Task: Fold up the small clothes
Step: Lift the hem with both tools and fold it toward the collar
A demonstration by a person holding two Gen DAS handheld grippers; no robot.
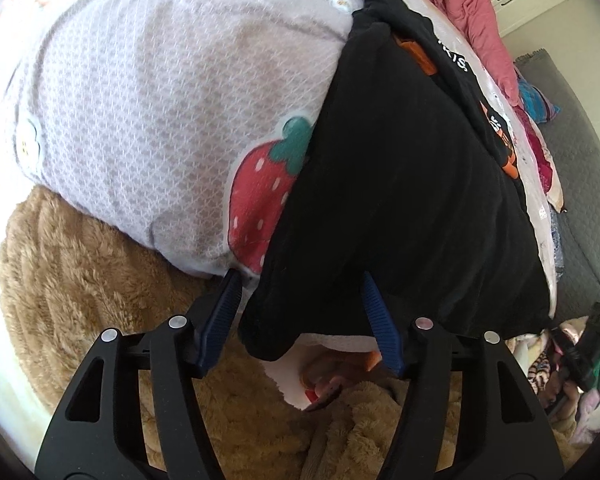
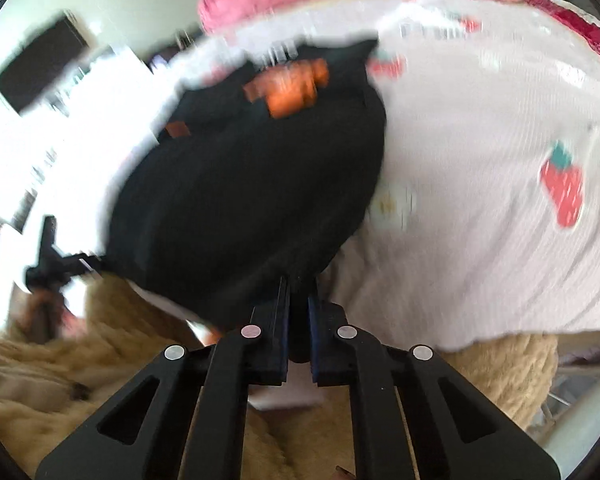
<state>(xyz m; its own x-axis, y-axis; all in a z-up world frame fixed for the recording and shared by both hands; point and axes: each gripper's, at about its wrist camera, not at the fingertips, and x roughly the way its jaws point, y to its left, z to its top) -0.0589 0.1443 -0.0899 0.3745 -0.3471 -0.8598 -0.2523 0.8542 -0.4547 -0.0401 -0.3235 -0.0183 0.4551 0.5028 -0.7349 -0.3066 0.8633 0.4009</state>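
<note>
Lying across the strawberry-print sheet (image 1: pixel 148 120), your black garment (image 1: pixel 400 200) is the thing both tools are working on. It is dark all over, with orange printed patches (image 1: pixel 508 148) and some white lettering near its far edge. In your left wrist view its near corner bulges down past the sheet's near edge and hangs between the spread blue pads (image 1: pixel 224 312) of your left gripper (image 1: pixel 300 320). The jaws stand wide apart on either side of the cloth, and the pads are not pressing on it.

Your right gripper (image 2: pixel 298 320) is drawn nearly together on a fold at the garment's near edge, pinching the black fabric between its pads (image 2: pixel 315 340). That view is smeared by motion, so fine detail on the garment is lost, though an orange patch (image 2: pixel 292 88) shows near its far end.

Under the garment, the pale waffle-textured sheet carries red strawberries with green tops and small white flowers. Its near edge overlaps a fluffy tan blanket (image 1: pixel 80 280) that fills the near side of both views. Beyond the sheet's far edge sits a heap of pink cloth (image 1: pixel 472 12), with more coloured fabrics (image 1: pixel 536 104) beside it along the right edge. A dark rectangular screen (image 2: pixel 40 68) stands against the pale wall far off to the left in your right wrist view.
</note>
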